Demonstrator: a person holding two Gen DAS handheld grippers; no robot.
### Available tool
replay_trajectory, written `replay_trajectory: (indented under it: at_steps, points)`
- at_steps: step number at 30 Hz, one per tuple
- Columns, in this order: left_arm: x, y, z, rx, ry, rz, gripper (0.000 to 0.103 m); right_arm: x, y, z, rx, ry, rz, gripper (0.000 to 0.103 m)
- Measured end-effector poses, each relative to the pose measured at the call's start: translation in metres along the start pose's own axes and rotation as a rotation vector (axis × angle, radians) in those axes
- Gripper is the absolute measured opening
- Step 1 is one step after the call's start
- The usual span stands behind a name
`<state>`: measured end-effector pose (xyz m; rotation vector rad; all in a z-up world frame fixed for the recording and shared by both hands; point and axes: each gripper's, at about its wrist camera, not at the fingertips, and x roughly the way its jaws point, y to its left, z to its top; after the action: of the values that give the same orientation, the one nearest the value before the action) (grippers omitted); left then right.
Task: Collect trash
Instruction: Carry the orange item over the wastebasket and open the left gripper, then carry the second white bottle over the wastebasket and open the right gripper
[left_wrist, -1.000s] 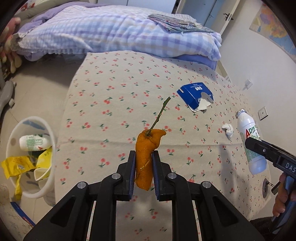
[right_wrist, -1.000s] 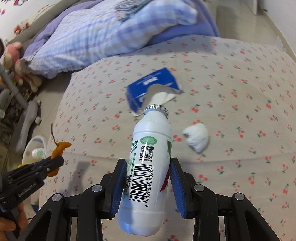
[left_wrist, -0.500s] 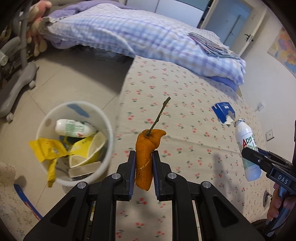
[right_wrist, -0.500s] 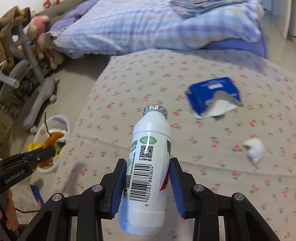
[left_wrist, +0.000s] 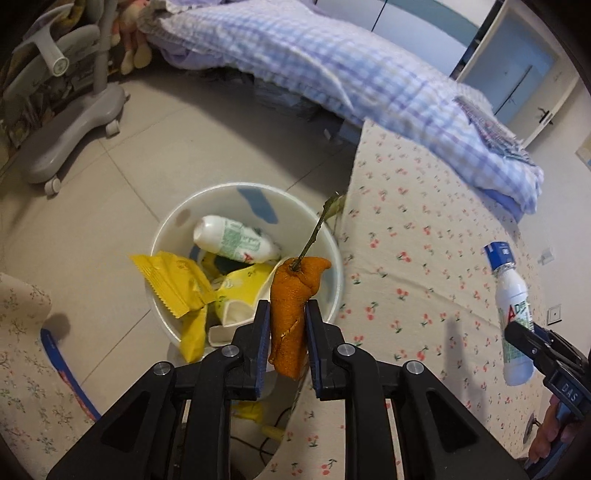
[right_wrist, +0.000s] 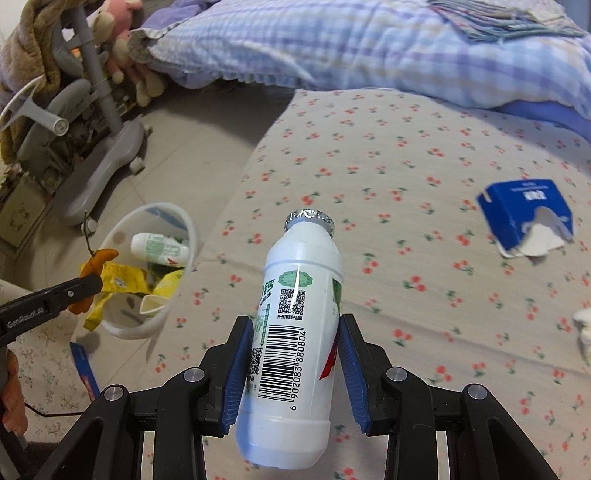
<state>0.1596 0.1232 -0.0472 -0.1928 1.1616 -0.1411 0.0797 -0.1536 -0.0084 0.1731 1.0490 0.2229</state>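
The left hand-held gripper (left_wrist: 286, 326), at lower centre of its own view, is clamped on a curled strip of orange fruit peel (left_wrist: 291, 306). The peel's long axis runs up the frame, and its thin green stem (left_wrist: 316, 232) slants to the upper right. The peel hangs over the near rim of the round white plastic trash bin (left_wrist: 173, 225) on the tiled floor.

In the bin lie a white plastic bottle with a green label (left_wrist: 236, 242), a crumpled yellow wrapper (left_wrist: 173, 284) and a yellow-and-white paper cup (left_wrist: 240, 291).

The right hand-held gripper (right_wrist: 295, 363) grips a white plastic drink bottle with a barcode label (right_wrist: 295, 332), its foil-capped neck pointing up the frame and tilted slightly right, above the cherry-print cloth of the counter (right_wrist: 406, 184). At right in that view a torn blue cardboard box (right_wrist: 524, 214) lies on the cloth, with a crumpled white tissue (right_wrist: 583, 325) at the right edge.
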Motion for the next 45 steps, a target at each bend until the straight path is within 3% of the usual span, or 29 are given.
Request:
replay_trajectory:
  at_steps: [2, 4, 5, 10, 18, 30, 39, 42, 45]
  points:
    - [0.003, 0.006, 0.001, -0.020, 0.033, 0.033, 0.061, 0.003, 0.006, 0.002, -0.009, -0.003, 0.006, 0.041]
    - [-0.001, 0.011, 0.001, -0.036, 0.017, 0.062, 0.083, 0.005, 0.011, 0.003, -0.016, -0.005, 0.007, 0.041]
    - [-0.003, 0.012, 0.000, -0.033, 0.008, 0.078, 0.086, 0.005, 0.013, 0.004, -0.020, -0.006, 0.009, 0.041]
    - [-0.015, 0.018, -0.005, 0.024, -0.037, 0.157, 0.090, 0.010, 0.024, 0.010, -0.027, -0.013, 0.024, 0.041]
    - [-0.031, 0.045, -0.018, 0.047, -0.074, 0.209, 0.090, 0.032, 0.062, 0.021, -0.065, -0.015, 0.062, 0.041]
    - [-0.042, 0.081, -0.025, 0.021, -0.098, 0.214, 0.090, 0.086, 0.118, 0.031, -0.124, -0.007, 0.125, 0.041]
    - [-0.045, 0.081, -0.022, 0.017, -0.111, 0.203, 0.090, 0.112, 0.136, 0.036, -0.128, -0.027, 0.170, 0.042]
    - [-0.045, 0.080, -0.023, 0.020, -0.112, 0.204, 0.091, 0.114, 0.133, 0.037, -0.103, -0.018, 0.200, 0.062]
    - [-0.045, 0.076, -0.023, 0.029, -0.112, 0.204, 0.090, 0.107, 0.129, 0.038, -0.094, -0.037, 0.192, 0.063]
